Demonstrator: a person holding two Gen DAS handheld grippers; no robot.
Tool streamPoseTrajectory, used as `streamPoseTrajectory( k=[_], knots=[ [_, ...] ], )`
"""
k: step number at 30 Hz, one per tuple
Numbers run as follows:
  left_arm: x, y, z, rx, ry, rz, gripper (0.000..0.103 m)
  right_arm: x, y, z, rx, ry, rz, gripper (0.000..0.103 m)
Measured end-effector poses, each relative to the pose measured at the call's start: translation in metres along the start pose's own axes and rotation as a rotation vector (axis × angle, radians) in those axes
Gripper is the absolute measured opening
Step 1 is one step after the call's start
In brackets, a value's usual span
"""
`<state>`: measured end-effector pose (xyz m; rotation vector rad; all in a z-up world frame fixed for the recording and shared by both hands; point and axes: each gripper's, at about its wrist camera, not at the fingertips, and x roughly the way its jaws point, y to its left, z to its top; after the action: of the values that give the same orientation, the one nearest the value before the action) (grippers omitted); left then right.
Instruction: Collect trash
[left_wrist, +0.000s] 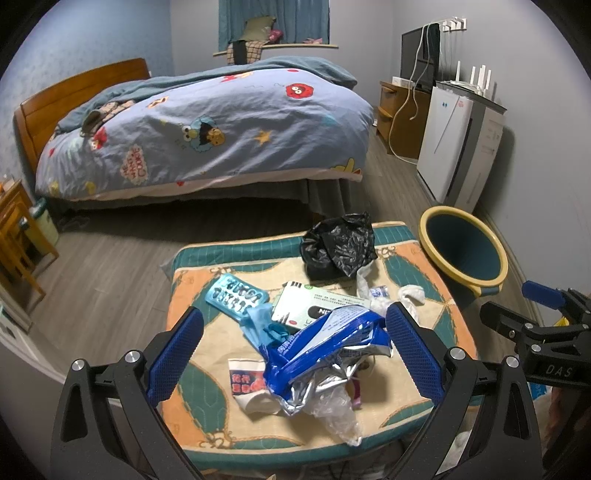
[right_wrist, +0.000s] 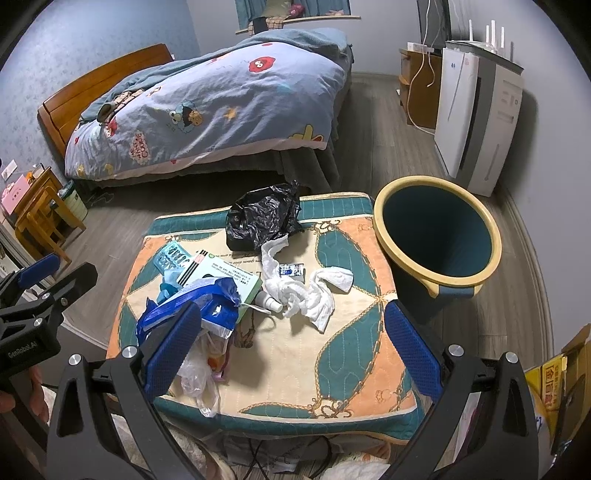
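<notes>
Trash lies on a cushioned stool (left_wrist: 436, 295) (right_wrist: 354, 354). A crumpled blue and silver wrapper (left_wrist: 325, 343) (right_wrist: 207, 299) sits between the open fingers of my left gripper (left_wrist: 295, 350), untouched. Around it lie a pill blister (left_wrist: 236, 295), a green-white box (left_wrist: 317, 302) (right_wrist: 221, 273), a black plastic bag (left_wrist: 340, 243) (right_wrist: 262, 218), white tissues (right_wrist: 306, 291) and a clear plastic bag (right_wrist: 199, 376). My right gripper (right_wrist: 291, 350) is open and empty over the stool's near side. A blue bin with a yellow rim (right_wrist: 439, 236) (left_wrist: 465, 251) stands right of the stool.
A bed with a cartoon duvet (left_wrist: 221, 125) stands behind the stool. A white appliance (right_wrist: 476, 110) and wooden cabinet (left_wrist: 399, 110) line the right wall. Small wooden furniture (left_wrist: 18, 236) is at the left. A yellow carton (right_wrist: 554, 384) sits at the lower right.
</notes>
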<state>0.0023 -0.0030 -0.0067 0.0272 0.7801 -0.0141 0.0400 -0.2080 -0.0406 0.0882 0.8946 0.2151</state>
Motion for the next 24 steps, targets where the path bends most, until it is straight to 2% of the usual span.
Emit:
streamPoseTrajectory(
  k=[24],
  knots=[
    [0.0006, 0.0006, 0.0006, -0.005, 0.002, 0.0, 0.098, 0.0011, -0.001, -0.0002, 0.003, 0.004, 0.003, 0.097]
  ],
)
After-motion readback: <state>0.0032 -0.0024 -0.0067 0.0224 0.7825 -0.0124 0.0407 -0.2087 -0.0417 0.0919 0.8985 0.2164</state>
